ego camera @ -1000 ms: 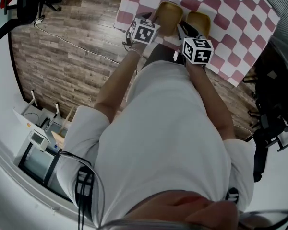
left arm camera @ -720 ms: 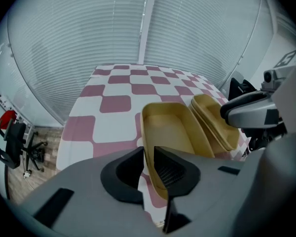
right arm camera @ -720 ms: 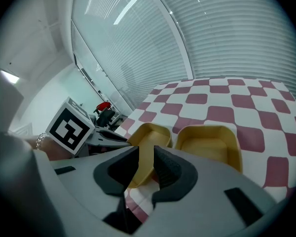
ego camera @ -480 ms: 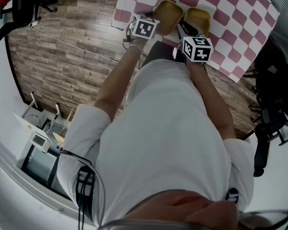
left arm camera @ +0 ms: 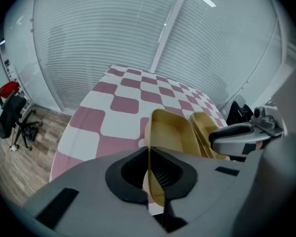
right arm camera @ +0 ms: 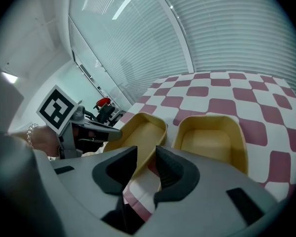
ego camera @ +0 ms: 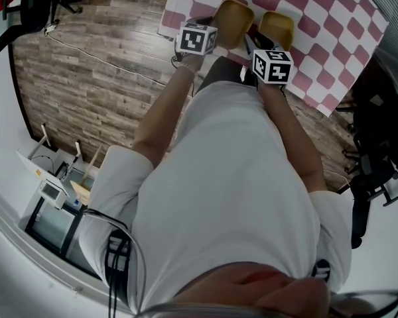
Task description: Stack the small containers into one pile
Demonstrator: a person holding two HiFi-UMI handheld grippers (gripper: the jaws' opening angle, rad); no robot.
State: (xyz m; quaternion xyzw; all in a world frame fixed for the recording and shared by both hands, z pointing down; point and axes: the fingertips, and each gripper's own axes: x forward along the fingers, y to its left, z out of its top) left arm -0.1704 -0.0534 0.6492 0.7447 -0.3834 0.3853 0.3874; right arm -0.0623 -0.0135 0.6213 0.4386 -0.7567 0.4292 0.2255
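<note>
Change since a second ago: hardly any; in the head view the left gripper's marker cube has edged a touch toward 12 o'clock, and the right gripper's cube sits where it was
Left gripper (left arm camera: pixel 149 154): jaws pinched onto the thin near wall of the left container (left arm camera: pixel 168 132), which looks tipped, its far end raised
Left container, place: on the checked cloth (left arm camera: pixel 113 105), at about 1 o'clock from the left gripper's cube in the head view; long axis runs roughly 7 to 1 o'clock
Gap between the two: the containers sit just beside each other, axes near parallel; whether their rims touch I cannot tell
Right gripper (right arm camera: pixel 145 154): jaws apart and clamped on nothing; the left container's near corner shows through the gap
Right container (right arm camera: pixel 210 143): flat on the cloth at about 1 o'clock from the right gripper's jaws, open side up, empty
Deciding relation: the held container lies at 9 o'clock of its target, so nesting likely calls for a lift and a short carry toward 3 o'clock
Nearer hand: the left has the piece to move; the right is closer to the target and could steady it
</note>
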